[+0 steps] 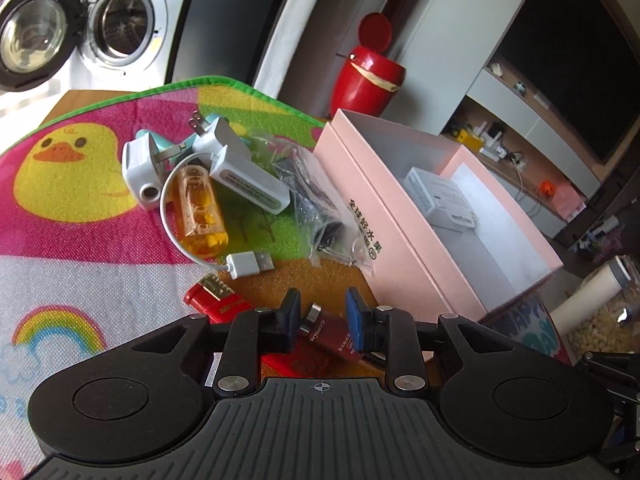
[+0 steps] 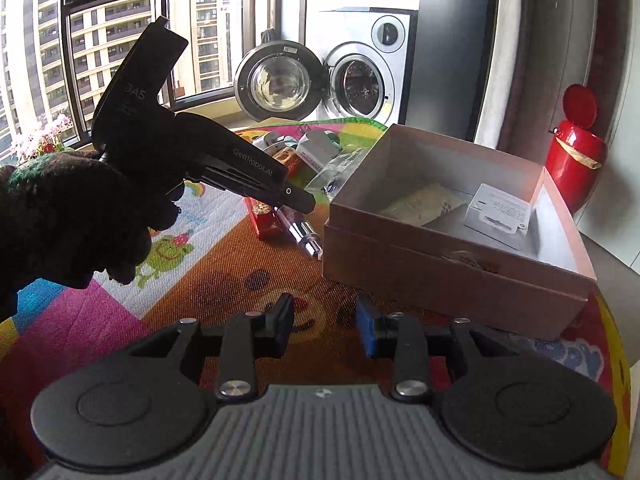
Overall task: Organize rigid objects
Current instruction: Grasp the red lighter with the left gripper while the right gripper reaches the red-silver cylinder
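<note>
A: One small dark red tube (image 1: 334,334) with a metal cap is now between the pads of the left gripper (image 1: 325,322). The jaws pinch it on both sides. It lies low on the play mat (image 1: 80,240), just beside the near wall of the pink box (image 1: 404,240).

B: So which step is this, in your opinion?

A: I think it is the grasp, before the lift. The tube seems not yet raised from the mat.

B: And the other things?

A: A red lighter (image 1: 212,298) lies just beside the tube. Further away there is a yellow bottle (image 1: 200,212), a white cable (image 1: 248,265), two white chargers (image 1: 236,172) and a plastic bag (image 1: 316,208). Inside the box a white adapter (image 1: 440,200) already rests.

B: What does the right gripper (image 2: 325,326) do?

A: It hangs over the mat in front of the box, jaws apart, with nothing between them.

B: What does the next move need?

A: Probably to lift the tube above the box wall and carry it over the open inside. The tube is round and smooth, so it may slip or turn in the pads.
</note>
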Action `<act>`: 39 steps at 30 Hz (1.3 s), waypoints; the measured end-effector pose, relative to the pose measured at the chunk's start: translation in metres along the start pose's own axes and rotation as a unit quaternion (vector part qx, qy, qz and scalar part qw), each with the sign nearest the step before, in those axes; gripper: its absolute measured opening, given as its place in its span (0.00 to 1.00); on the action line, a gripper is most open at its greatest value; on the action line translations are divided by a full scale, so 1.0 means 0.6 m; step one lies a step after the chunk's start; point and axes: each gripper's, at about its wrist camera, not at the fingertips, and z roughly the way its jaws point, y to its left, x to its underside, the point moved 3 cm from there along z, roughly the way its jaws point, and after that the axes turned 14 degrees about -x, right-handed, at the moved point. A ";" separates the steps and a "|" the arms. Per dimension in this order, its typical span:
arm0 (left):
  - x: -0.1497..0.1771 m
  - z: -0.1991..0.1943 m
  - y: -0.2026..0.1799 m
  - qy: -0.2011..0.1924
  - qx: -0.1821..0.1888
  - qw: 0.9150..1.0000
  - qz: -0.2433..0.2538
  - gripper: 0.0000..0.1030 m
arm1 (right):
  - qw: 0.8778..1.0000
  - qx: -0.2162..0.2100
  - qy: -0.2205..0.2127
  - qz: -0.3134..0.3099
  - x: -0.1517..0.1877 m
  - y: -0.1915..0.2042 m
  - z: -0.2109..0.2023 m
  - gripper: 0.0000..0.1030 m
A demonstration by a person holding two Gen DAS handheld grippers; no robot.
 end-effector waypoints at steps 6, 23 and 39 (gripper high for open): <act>0.045 -0.035 0.008 0.023 0.038 0.999 0.015 0.27 | 0.999 -0.042 0.011 -0.005 -0.007 0.025 0.025 0.33; 0.004 -0.065 0.070 -0.044 -0.137 0.985 -0.098 0.30 | 0.996 -0.076 0.019 -0.032 0.004 0.065 0.060 0.19; 0.048 -0.057 0.042 -0.040 -0.150 0.987 0.029 0.29 | 0.996 -0.066 0.019 -0.062 0.008 0.084 0.063 0.34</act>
